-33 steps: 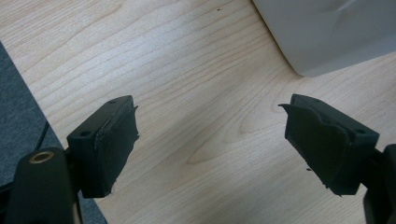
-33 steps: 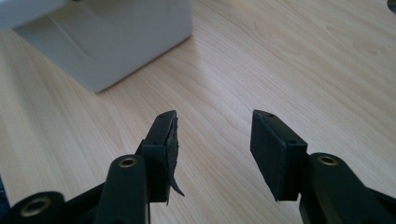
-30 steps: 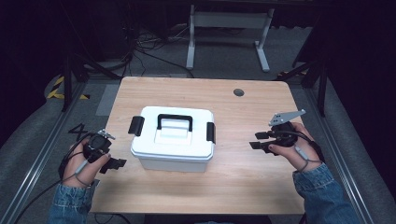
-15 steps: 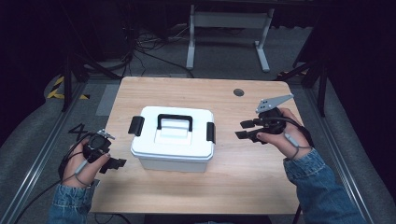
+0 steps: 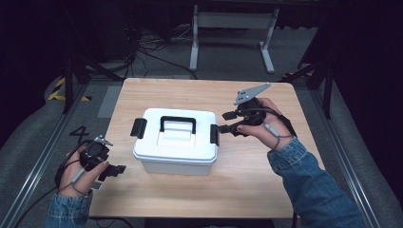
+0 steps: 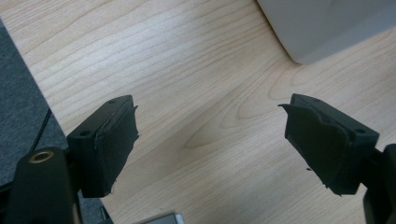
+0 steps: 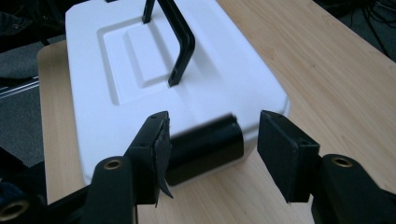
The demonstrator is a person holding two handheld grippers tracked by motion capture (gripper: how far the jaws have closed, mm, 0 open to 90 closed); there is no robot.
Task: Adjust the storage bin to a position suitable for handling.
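White lidded box point(image 5: 176, 142) at the middle of the wooden table point(image 5: 266, 190), its black carry handle point(image 5: 177, 124) upright on the lid and a black latch on each short end. Right hand point(image 5: 266, 124) raised above the table to the right of the box, forearm in a denim sleeve point(image 5: 309, 185) coming in from the near right, wrist turned so that the right tool point(image 5: 222, 121) points left and level at the right latch point(image 5: 214, 135). Its jaws have just been opening and stand wide apart; in the right gripper view the latch point(image 7: 205, 147) lies in front of and between the two pads, with a gap on each side, so nothing is gripped. Left hand point(image 5: 83, 166) low at the near left edge of the table, left of the box and apart from it, the left tool point(image 5: 110, 175) pointing right. Its jaws stand spread over bare wood with nothing between them, a corner of the box point(image 6: 327, 28) just beyond
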